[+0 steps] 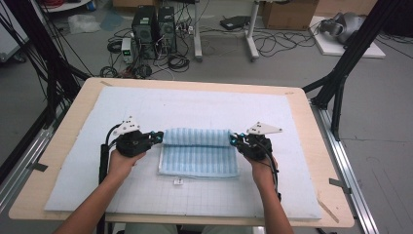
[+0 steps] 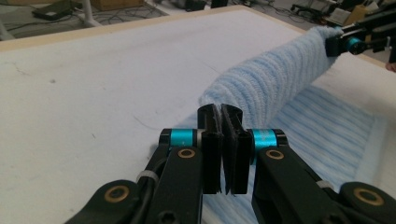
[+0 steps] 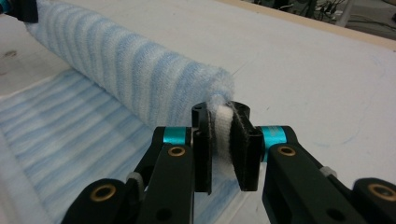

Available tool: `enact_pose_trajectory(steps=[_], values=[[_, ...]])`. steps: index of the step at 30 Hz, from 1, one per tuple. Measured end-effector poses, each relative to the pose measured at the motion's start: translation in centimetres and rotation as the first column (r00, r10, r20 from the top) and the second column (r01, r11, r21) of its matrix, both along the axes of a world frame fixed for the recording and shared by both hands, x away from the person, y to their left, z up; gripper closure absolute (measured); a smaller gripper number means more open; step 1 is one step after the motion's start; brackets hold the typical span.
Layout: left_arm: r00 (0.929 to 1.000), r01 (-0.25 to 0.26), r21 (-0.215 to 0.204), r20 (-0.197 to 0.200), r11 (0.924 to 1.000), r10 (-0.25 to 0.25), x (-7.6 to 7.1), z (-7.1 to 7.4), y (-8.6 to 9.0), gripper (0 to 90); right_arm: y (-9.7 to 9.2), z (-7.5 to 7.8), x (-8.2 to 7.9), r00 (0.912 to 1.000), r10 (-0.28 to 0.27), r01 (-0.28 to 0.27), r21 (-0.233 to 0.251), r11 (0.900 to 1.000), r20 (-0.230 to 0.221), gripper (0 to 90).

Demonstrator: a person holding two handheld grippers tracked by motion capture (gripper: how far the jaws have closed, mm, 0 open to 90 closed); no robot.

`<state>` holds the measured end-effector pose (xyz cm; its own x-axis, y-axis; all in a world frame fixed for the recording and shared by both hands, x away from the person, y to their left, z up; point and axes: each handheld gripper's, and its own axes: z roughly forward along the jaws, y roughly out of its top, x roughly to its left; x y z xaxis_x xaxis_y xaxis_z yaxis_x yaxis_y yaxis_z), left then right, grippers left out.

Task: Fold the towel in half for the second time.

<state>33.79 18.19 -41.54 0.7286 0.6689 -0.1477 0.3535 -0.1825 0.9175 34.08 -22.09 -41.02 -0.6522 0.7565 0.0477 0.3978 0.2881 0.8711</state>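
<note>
A light blue striped towel (image 1: 197,158) lies in the middle of the mat, its far part raised into a rolled fold (image 1: 195,136). My left gripper (image 1: 159,136) is at the fold's left end, and my right gripper (image 1: 233,140) is at its right end. In the left gripper view the jaws (image 2: 222,109) are shut on a thin edge of the towel (image 2: 271,79), with the other gripper (image 2: 348,42) at the far end. In the right gripper view the jaws (image 3: 222,109) are shut on a bunched white corner of the towel (image 3: 116,65).
The pale gridded mat (image 1: 146,102) covers most of the wooden table (image 1: 311,161). A small white tag (image 1: 178,182) lies on the mat just in front of the towel. Beyond the table, computer towers (image 1: 153,29) and cables sit on the floor, with black frame posts at both sides.
</note>
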Motion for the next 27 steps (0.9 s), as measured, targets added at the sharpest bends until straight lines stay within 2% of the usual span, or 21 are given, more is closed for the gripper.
enact_pose_trajectory(steps=[7,11,17,22,27], values=[[0.9991,0.043,0.013,0.004,0.999,-0.043,-2.1,-0.7,0.2,86.2,-0.2,-0.8,-2.4,0.9995,0.032,-0.031,-0.02,0.9993,0.006,80.0],[0.9982,0.061,0.031,0.0,0.9977,-0.061,-3.0,-0.9,0.2,86.3,-0.5,-1.1,-3.4,0.999,0.042,-0.042,-0.005,0.9991,0.014,80.1],[0.9964,0.085,0.026,-0.002,0.996,-0.085,-4.5,-1.2,0.3,86.4,-0.8,-1.4,-4.9,0.998,0.062,-0.062,-0.003,0.9981,0.011,80.3],[0.9941,0.106,0.04,-0.028,0.9936,-0.105,-5.1,-1.6,0.5,86.2,-1.0,-1.8,-5.6,0.9978,0.066,-0.066,-0.024,0.9975,-0.002,80.2],[0.9922,0.12,0.019,-0.035,0.9925,-0.12,-5.7,-1.3,1.0,83.5,-1.2,-2.1,-6.3,0.9972,0.072,-0.073,-0.046,0.9963,-0.02,78.0]])
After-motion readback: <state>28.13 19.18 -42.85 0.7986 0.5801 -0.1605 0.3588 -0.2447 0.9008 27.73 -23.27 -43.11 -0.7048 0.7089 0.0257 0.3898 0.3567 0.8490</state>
